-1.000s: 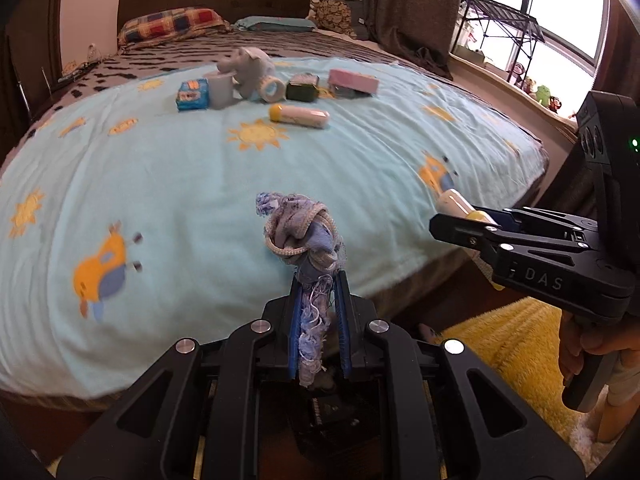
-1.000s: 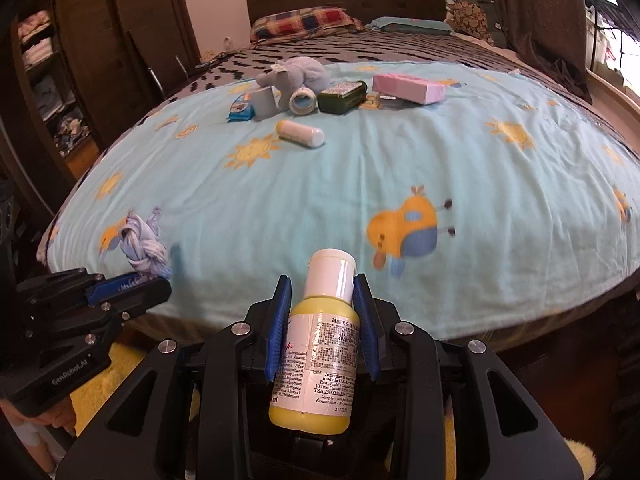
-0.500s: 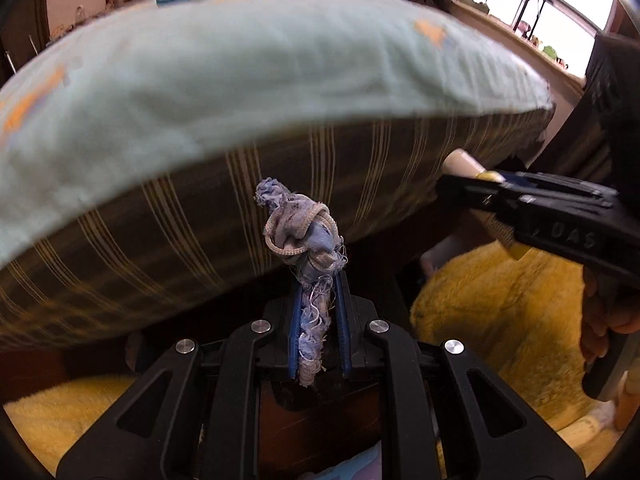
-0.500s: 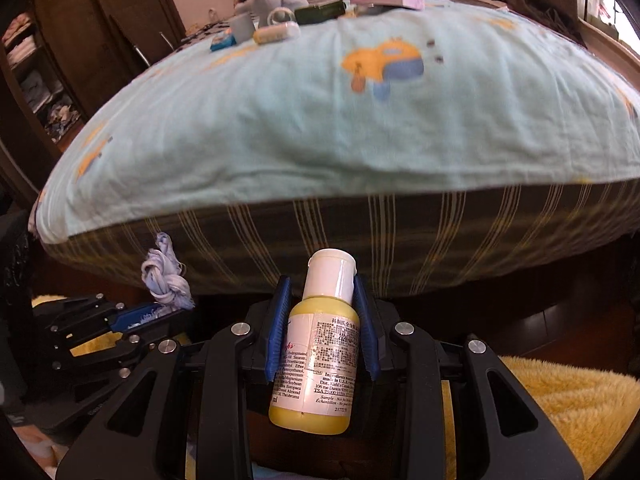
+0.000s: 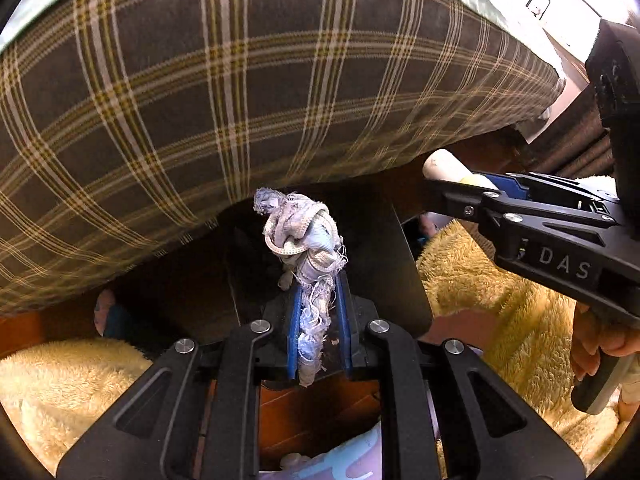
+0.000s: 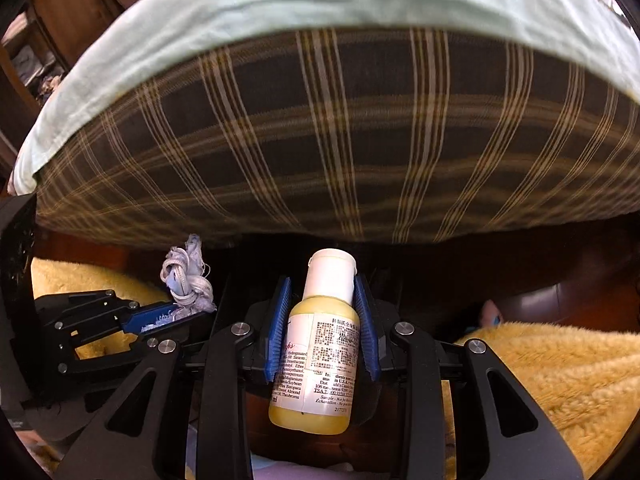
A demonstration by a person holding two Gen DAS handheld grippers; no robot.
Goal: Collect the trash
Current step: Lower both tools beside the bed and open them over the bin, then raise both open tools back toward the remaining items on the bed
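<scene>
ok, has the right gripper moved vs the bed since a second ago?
Yes. The right gripper, shut on the yellow bottle, has dropped: its view earlier looked across the bed top, now the plaid mattress side fills it from below.

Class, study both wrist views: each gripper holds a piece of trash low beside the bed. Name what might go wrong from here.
1. The left gripper pinches only the frayed tail of the knotted rag; loose threads could slip free.
2. The right gripper clamps the slick yellow bottle near its shoulder; it might slide out.
3. Both grippers sit close together near the plaid mattress side and could bump.
</scene>
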